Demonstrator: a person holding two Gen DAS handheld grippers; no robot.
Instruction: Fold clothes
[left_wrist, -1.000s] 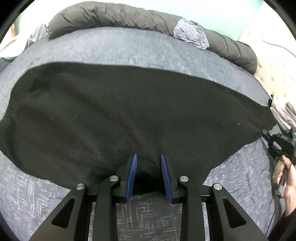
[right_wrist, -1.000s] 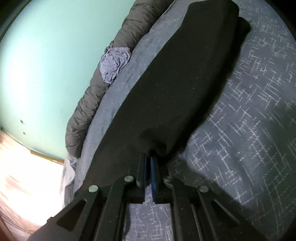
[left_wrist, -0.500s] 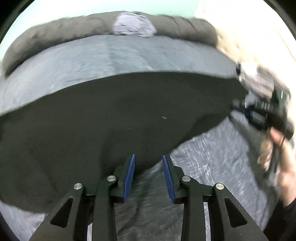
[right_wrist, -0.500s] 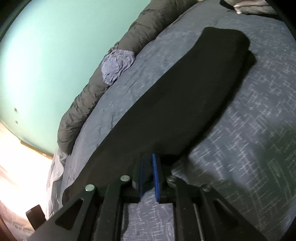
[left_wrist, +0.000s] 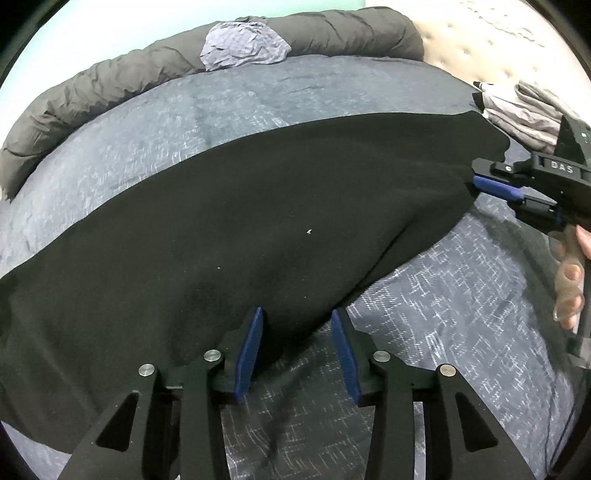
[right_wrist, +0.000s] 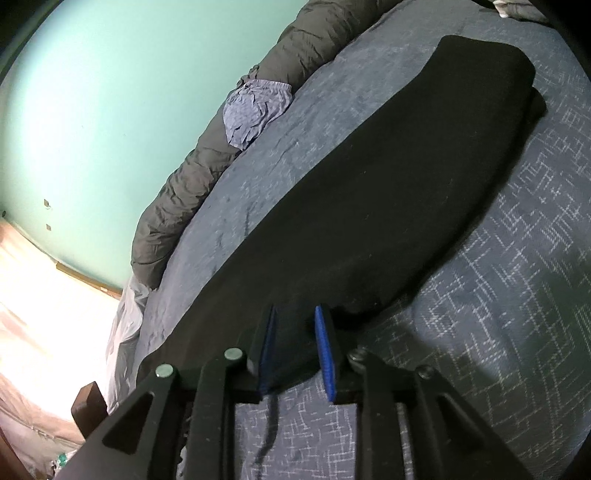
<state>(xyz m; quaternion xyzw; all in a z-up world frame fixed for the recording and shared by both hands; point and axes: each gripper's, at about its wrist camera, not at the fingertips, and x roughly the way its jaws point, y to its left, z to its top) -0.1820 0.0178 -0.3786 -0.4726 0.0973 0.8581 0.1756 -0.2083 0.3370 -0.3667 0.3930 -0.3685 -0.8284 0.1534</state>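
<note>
A black garment (left_wrist: 258, 206), folded into a long band, lies across the blue-grey patterned bed sheet (left_wrist: 461, 295). My left gripper (left_wrist: 297, 314) points down at its near edge. Its jaws are opening; the cloth's edge lies loosely between the blue pads (left_wrist: 249, 350), which do not press on it. In the left wrist view my right gripper (left_wrist: 476, 175) is at the garment's right end, with a person's hand (left_wrist: 570, 280) on its handle. In the right wrist view the garment (right_wrist: 388, 192) stretches away, and the right gripper (right_wrist: 295, 310) is opening, with the cloth's end slack between its pads.
A rolled dark grey duvet (left_wrist: 110, 92) lines the bed's far edge, with a crumpled pale blue checked cloth (left_wrist: 243, 46) on it. Folded grey clothes (left_wrist: 524, 114) lie at the far right by a tufted headboard (left_wrist: 480, 44). A teal wall (right_wrist: 110, 110) stands behind.
The left gripper slid right along the garment's near edge and its jaws widened. The right gripper, shut on the cloth's end before, has parted its pads and lifted slightly.
</note>
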